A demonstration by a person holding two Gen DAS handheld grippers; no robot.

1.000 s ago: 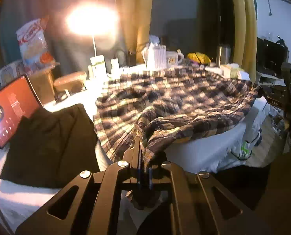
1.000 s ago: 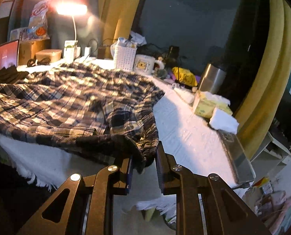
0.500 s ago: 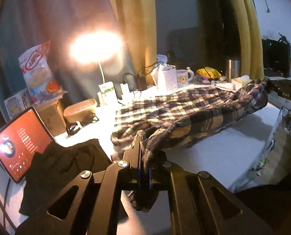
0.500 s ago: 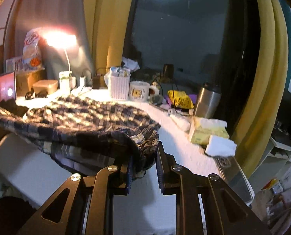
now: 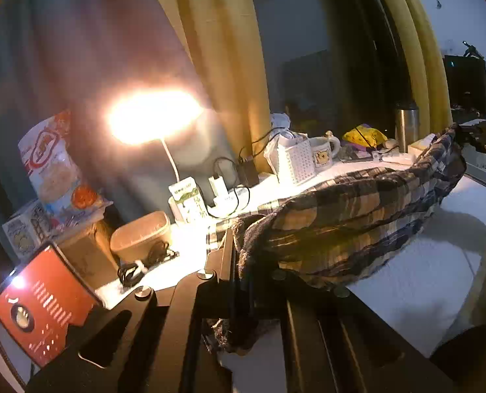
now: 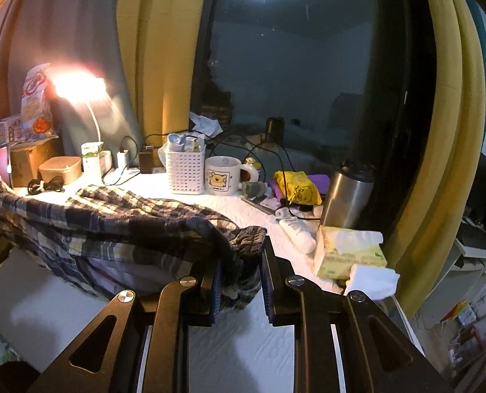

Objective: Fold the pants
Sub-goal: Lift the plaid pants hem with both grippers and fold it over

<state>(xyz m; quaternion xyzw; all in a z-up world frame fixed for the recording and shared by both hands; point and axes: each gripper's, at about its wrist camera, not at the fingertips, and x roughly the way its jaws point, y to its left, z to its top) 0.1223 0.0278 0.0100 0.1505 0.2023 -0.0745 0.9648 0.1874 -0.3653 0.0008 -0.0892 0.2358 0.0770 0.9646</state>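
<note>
Pants: plaid, dark blue and cream, strung in a sagging band above the white surface between two pairs of tongs; far portion draped on the surface toward 12 o'clock in the right wrist view.

Left tongs: pressed together, pinching a bunched corner of the pants, loose tail hanging below the pinch.

Right tongs: partly closed, pinching a thick wad of the opposite end; also seen at 2 o'clock in the left wrist view, gripping the far tip.

Step in hand, as judged: carrying the held edge over toward the back to lay a fold. Advice: keep both pinches level and the cloth taut so the edge lands straight; set it down short of the clutter; avoid letting the sagging middle drag and wrinkle the layer beneath.

Surroundings, right wrist view:
- white basket, 11 o'clock, just beyond the cloth
- mug with bear print, beside the basket
- steel flask, 1 o'clock
- tissue pack, 2 o'clock, close to the right tongs
- yellow bag, cables trailing across
- lit lamp, 10 o'clock; glare washes detail
- red-screened tablet, 8 o'clock in the left wrist view

Obstruction, as judged: basket, mug and cables crowd the back; risk of the fold snagging or tipping them.
</note>
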